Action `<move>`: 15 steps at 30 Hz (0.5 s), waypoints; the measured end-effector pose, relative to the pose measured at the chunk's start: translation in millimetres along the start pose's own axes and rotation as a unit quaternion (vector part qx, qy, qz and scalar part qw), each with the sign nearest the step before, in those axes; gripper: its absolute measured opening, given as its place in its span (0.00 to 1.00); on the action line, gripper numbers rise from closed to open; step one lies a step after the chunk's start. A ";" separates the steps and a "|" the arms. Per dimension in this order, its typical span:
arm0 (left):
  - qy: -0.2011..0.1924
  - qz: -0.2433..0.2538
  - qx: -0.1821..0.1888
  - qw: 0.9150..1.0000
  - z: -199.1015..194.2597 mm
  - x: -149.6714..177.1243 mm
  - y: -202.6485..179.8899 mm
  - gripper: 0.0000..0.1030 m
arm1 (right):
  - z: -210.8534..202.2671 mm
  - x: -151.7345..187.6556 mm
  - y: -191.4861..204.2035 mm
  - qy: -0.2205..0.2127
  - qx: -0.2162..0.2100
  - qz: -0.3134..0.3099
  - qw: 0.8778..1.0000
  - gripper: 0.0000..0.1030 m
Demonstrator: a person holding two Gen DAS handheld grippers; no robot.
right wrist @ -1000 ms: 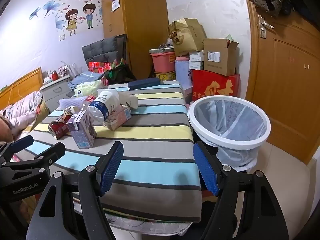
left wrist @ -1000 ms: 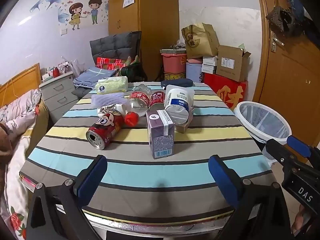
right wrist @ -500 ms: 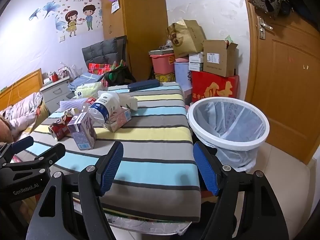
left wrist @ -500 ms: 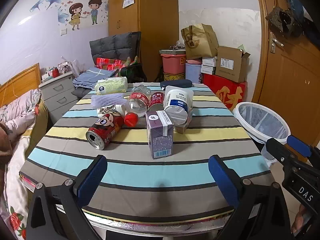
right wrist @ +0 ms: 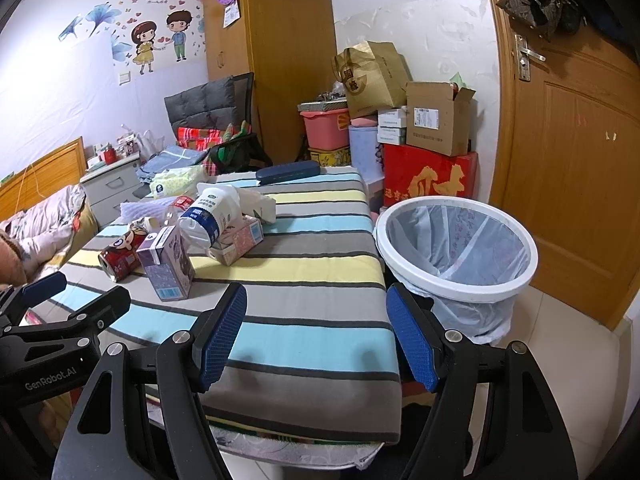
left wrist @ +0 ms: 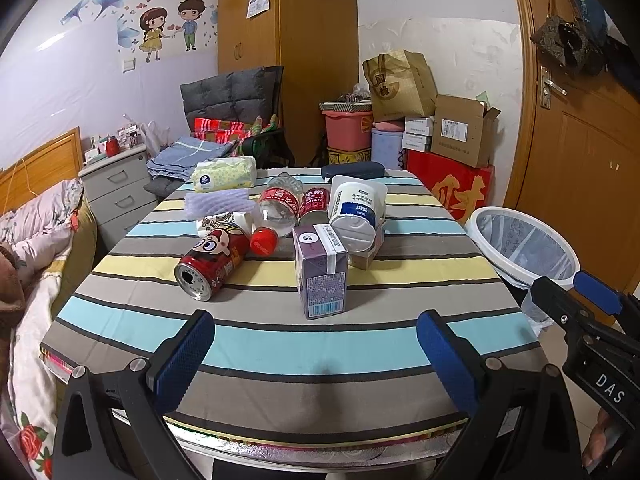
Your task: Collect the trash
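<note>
Both tools gape empty; left tool (left wrist: 316,354) faces purple carton (left wrist: 320,270)

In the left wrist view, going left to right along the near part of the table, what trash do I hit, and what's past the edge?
Red can → purple carton → white yogurt bottle → then, off the table, the white trash bin.

I am in a home bedroom: a bed (left wrist: 36,240) with floral bedding, a grey nightstand (left wrist: 120,184), a wooden wardrobe (left wrist: 288,60), cartoon wall stickers (left wrist: 168,28) and stacked boxes (left wrist: 460,132).
</note>
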State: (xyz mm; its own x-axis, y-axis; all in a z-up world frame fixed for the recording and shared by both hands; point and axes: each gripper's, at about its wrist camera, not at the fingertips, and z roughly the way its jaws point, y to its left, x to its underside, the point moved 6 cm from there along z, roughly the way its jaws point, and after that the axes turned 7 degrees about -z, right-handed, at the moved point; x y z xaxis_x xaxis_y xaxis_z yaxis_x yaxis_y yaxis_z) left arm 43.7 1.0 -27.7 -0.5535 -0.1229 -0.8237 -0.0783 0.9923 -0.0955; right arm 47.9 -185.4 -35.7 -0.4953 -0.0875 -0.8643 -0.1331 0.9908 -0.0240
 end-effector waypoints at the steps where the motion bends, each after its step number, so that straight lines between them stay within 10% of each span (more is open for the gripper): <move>1: 0.000 -0.001 -0.001 1.000 -0.4 0.0 0.2 1.00 | -0.2 -0.2 0.3 0.000 0.000 0.000 1.000 0.72; 15: -0.002 -0.002 -0.001 1.000 -3.2 -0.6 0.0 1.00 | -1.7 -2.3 0.0 -0.001 0.000 -0.001 1.000 0.72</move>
State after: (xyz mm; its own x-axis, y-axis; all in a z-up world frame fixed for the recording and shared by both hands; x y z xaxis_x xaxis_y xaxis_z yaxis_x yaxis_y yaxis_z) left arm 41.3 1.1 -25.4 -0.5494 -0.1278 -0.8257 -0.0823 0.9917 -0.0987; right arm 47.6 -185.4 -32.9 -0.4929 -0.0896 -0.8655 -0.1336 0.9907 -0.0264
